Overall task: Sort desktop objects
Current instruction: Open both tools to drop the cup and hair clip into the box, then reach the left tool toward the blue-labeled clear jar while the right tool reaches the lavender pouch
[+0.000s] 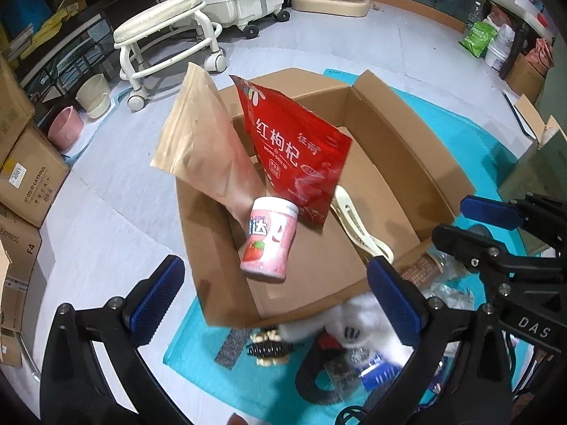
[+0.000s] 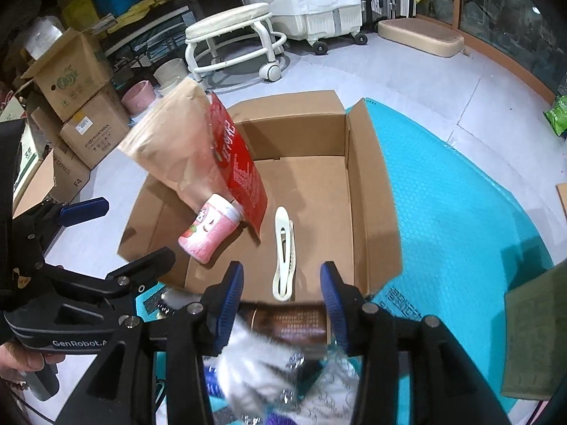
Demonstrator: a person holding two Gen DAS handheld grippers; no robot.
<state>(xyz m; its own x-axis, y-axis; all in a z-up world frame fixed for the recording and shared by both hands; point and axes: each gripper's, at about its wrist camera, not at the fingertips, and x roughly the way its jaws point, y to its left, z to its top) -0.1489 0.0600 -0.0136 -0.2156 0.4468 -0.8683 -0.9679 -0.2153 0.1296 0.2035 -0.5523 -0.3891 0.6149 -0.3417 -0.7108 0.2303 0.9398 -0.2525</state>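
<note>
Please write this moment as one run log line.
left gripper: open, empty | right gripper: open, empty | cardboard box: holds pink jar, red pouch, paper bag, cream hair clip

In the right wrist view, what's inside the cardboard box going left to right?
Brown paper bag → pink canister → red snack pouch → cream hair clip, all inside the cardboard box.

Pale grey floor [image 1: 319,46] beyond the jaws; white wheeled stool [image 2: 235,39] ahead, stacked cardboard cartons [image 2: 81,106] far left, glass doors [image 2: 503,17] ahead-right.
</note>
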